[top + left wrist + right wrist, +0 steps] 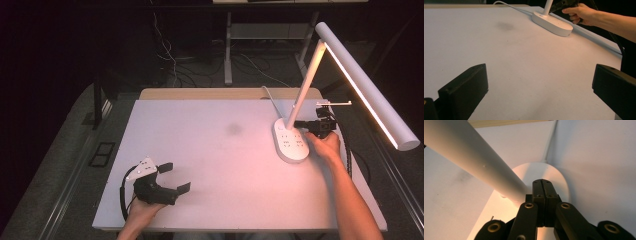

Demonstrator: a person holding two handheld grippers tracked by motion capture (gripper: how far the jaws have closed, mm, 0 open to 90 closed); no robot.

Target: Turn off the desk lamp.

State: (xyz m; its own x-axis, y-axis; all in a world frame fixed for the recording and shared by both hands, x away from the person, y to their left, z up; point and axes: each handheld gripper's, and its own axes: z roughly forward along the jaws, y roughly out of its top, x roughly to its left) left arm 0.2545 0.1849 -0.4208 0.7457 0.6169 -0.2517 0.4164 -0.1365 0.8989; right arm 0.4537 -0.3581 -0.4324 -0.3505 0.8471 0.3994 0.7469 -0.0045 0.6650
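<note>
A white desk lamp stands at the table's right; its oval base (291, 141) carries buttons, and its slanted stem (305, 82) holds a lit bar head (370, 85). My right gripper (297, 123) is shut with nothing between its jaws. Its tip (542, 182) rests over the base (554, 173), right beside the foot of the stem (474, 157). My left gripper (176, 177) is open near the table's front left, low over the bare top. In the left gripper view its jaws stand wide apart around empty table (539, 82), with the lamp base (551, 22) far off.
The white table top (210, 165) has a faint dark smudge (233, 129) near its middle. The lamp's cable (270, 97) runs off the back edge. The lamp head overhangs the table's right side. Beyond the table lie dark floor and wires.
</note>
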